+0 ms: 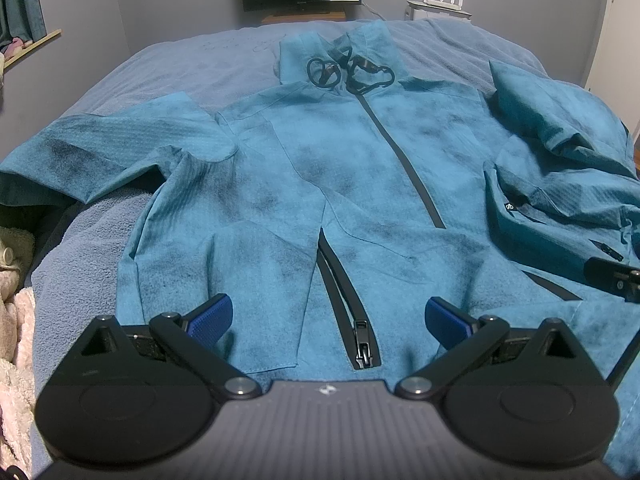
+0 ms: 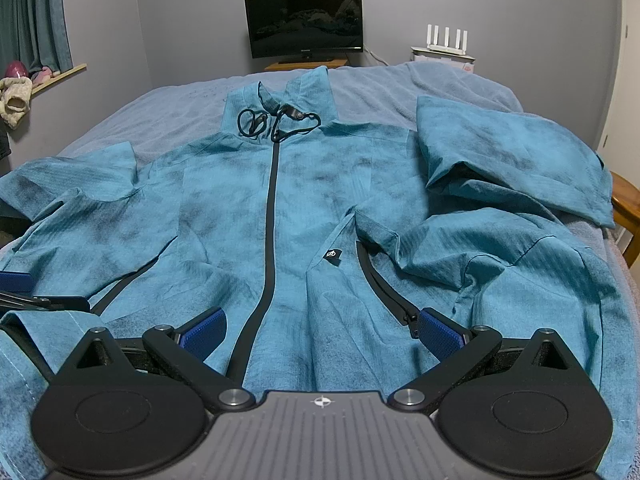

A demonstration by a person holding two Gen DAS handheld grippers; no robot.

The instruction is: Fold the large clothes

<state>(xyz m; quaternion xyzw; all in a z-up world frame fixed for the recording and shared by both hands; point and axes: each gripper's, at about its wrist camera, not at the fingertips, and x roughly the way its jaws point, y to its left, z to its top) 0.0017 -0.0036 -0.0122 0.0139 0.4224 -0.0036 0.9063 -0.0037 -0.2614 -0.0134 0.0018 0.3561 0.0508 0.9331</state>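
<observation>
Ahead of both grippers, the teal jacket (image 1: pixel 360 184) lay front-up on the bed (image 1: pixel 180 68), collar at the far end. The left gripper (image 1: pixel 329 322) hovered over the hem with its fingers spread wide, holding nothing. The right gripper (image 2: pixel 320 330) was likewise spread apart above the hem, straddling the black zipper (image 2: pixel 272 208).

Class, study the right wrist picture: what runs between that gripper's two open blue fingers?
In the right wrist view, the jacket fills the gap of the right gripper, its black front zipper running through, nearer the left-hand finger.
</observation>
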